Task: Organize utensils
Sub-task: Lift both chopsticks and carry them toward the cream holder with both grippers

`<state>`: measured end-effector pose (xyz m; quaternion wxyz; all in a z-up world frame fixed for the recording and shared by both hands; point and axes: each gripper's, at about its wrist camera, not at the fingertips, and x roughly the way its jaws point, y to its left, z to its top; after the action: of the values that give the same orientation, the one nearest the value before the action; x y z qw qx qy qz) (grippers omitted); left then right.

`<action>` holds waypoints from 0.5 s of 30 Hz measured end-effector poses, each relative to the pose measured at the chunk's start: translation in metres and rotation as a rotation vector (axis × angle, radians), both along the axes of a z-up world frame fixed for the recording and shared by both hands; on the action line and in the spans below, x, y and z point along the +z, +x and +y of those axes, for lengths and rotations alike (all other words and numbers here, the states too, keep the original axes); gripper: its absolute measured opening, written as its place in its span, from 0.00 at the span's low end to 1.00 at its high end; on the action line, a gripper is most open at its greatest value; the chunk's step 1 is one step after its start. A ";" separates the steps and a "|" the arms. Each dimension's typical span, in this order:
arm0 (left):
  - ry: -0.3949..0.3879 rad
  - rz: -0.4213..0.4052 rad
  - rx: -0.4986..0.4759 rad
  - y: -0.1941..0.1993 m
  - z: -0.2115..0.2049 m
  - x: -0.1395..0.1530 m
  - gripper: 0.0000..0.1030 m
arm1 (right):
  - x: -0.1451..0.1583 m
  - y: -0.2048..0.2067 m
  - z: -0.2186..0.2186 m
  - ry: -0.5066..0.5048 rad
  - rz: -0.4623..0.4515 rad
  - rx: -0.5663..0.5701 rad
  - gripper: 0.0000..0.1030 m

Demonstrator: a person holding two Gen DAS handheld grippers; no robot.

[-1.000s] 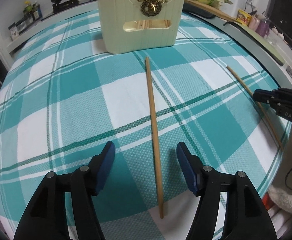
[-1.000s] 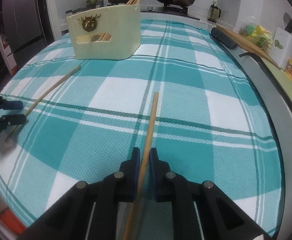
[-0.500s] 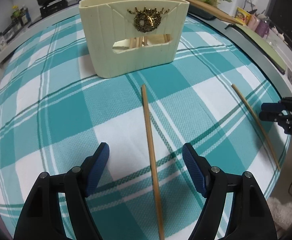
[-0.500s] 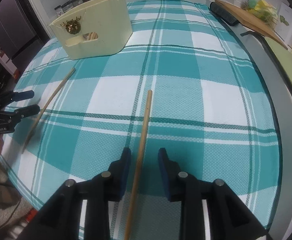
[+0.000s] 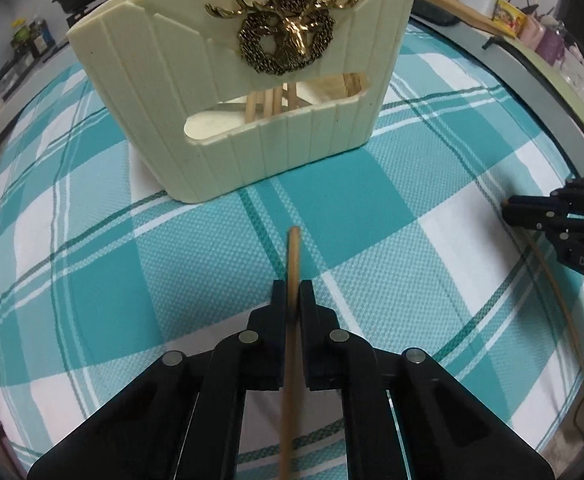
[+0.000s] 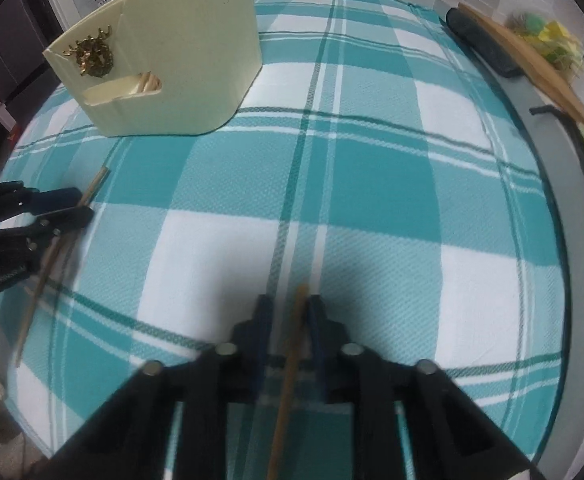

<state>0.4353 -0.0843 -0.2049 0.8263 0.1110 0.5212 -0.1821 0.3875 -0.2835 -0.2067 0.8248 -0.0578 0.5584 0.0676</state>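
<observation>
Now both grippers, left (image 5: 290,300) and right (image 6: 290,312), have just closed, each pinching a chopstick (image 5: 293,256), which next needs lifting into the holder (image 5: 244,92).

Woven cloth (image 5: 371,208) (matt), smooth wooden chopstick (image 5: 294,248).

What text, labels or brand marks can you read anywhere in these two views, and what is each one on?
"DAS": white letters on the body of the right claw, seen at the right edge of the left wrist view; the word may run on out of frame.
White lettering on the body of the left claw, right wrist view: too blurred to read.
Yellow packet on the counter: print too small to read.
Cream utensil holder: no text, only a gold deer emblem.
</observation>
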 end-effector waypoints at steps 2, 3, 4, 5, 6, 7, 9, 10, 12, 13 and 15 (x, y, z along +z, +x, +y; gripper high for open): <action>-0.051 -0.025 0.028 -0.003 0.007 0.009 0.04 | 0.001 0.006 -0.003 0.027 -0.008 -0.008 0.07; -0.077 -0.046 0.040 -0.007 0.012 0.016 0.04 | 0.003 0.007 -0.006 0.054 -0.017 -0.019 0.07; -0.101 -0.070 0.050 -0.012 0.018 0.025 0.04 | 0.007 0.007 -0.009 0.091 -0.032 -0.027 0.07; -0.124 -0.093 0.058 -0.016 0.023 0.034 0.04 | 0.013 0.004 -0.011 0.123 -0.059 -0.031 0.07; -0.147 -0.114 0.067 -0.022 0.029 0.044 0.04 | 0.023 -0.001 -0.013 0.148 -0.093 -0.030 0.07; -0.168 -0.133 0.077 -0.027 0.035 0.054 0.04 | 0.034 -0.007 -0.013 0.169 -0.130 -0.025 0.07; -0.203 -0.176 0.088 -0.039 0.046 0.075 0.04 | 0.056 -0.020 -0.009 0.196 -0.201 -0.012 0.07; -0.222 -0.202 0.093 -0.048 0.052 0.086 0.04 | 0.069 -0.027 -0.007 0.205 -0.241 -0.003 0.07; -0.256 -0.251 0.101 -0.063 0.062 0.106 0.04 | 0.094 -0.042 -0.003 0.221 -0.320 0.014 0.07; -0.272 -0.275 0.104 -0.070 0.067 0.115 0.04 | 0.106 -0.052 -0.001 0.228 -0.359 0.022 0.07; -0.297 -0.317 0.110 -0.084 0.070 0.130 0.04 | 0.127 -0.066 0.001 0.242 -0.427 0.037 0.07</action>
<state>0.3515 -0.0144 -0.0745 0.9138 -0.0132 0.3578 -0.1918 0.3210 -0.2827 -0.0798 0.9236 0.0185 0.3583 0.1353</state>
